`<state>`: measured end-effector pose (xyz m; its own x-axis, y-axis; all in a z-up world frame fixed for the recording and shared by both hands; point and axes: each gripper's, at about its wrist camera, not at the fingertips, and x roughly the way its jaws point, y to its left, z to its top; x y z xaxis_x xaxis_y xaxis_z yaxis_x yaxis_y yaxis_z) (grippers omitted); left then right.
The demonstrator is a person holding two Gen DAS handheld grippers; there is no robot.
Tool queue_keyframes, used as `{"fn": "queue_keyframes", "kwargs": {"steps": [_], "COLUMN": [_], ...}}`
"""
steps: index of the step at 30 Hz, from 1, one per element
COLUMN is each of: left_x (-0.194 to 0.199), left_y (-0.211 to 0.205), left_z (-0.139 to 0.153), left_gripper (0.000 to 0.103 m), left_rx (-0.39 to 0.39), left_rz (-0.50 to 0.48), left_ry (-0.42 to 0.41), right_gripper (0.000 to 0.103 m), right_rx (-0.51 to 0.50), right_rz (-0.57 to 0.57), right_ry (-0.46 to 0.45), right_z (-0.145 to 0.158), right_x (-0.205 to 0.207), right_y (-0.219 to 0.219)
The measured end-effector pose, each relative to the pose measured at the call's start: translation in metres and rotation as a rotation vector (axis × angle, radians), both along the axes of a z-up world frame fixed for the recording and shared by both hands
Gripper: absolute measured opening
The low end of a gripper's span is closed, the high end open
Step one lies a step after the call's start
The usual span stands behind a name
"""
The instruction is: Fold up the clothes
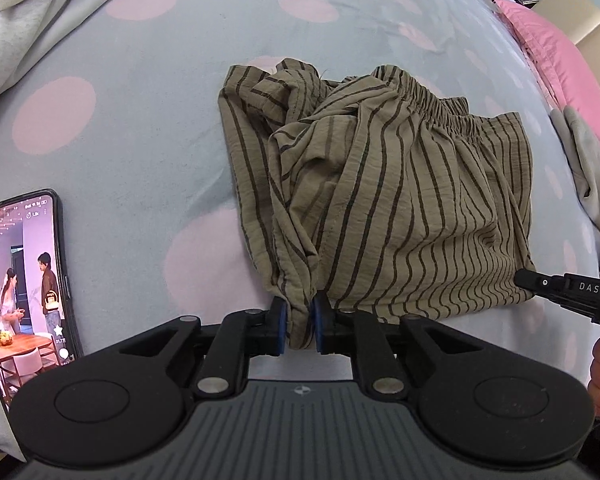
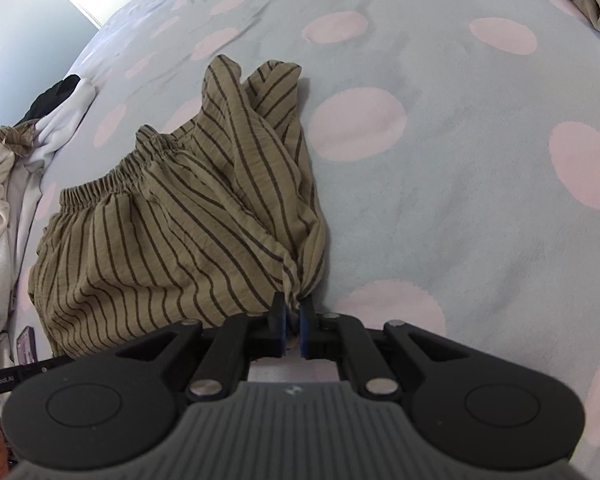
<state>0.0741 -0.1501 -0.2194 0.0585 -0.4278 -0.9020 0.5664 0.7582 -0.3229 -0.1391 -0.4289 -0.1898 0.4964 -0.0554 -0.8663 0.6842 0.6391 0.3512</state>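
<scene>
Olive trousers with dark stripes point(image 1: 380, 184) and an elastic waistband lie bunched on a pale blue bedsheet with pink dots point(image 1: 140, 128). In the left wrist view my left gripper point(image 1: 300, 316) is shut on a gathered edge of the cloth nearest the camera. The right gripper point(image 1: 540, 284) reaches in from the right at the trousers' other near corner. In the right wrist view the striped trousers point(image 2: 172, 232) spread to the left, and my right gripper point(image 2: 293, 312) is shut on a pinched fold of them. The left gripper's body point(image 2: 16, 376) shows at the lower left edge.
A phone point(image 1: 24, 280) with a video playing lies on the sheet at the left. A grey blanket point(image 1: 28, 20) is heaped at the far left, a pink pillow point(image 1: 556, 52) and a grey garment point(image 1: 588, 168) at the right. White clothes point(image 2: 4, 184) are piled beside the trousers.
</scene>
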Motion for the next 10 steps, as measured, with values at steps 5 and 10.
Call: {"fn": "queue_keyframes", "kwargs": {"steps": [5, 10], "left_x": [0.003, 0.009], "left_y": [0.004, 0.017], "left_z": [0.001, 0.012], "left_gripper": [0.021, 0.036], "left_rx": [0.009, 0.037], "left_rz": [0.002, 0.027], "left_ry": [-0.011, -0.042], "right_gripper": [0.008, 0.022], "right_rx": [-0.009, -0.074], "right_rz": [-0.012, -0.052], "right_ry": [0.013, 0.053], "right_z": [0.000, 0.007], "right_x": [-0.007, -0.014], "right_y": [-0.003, -0.007]}}
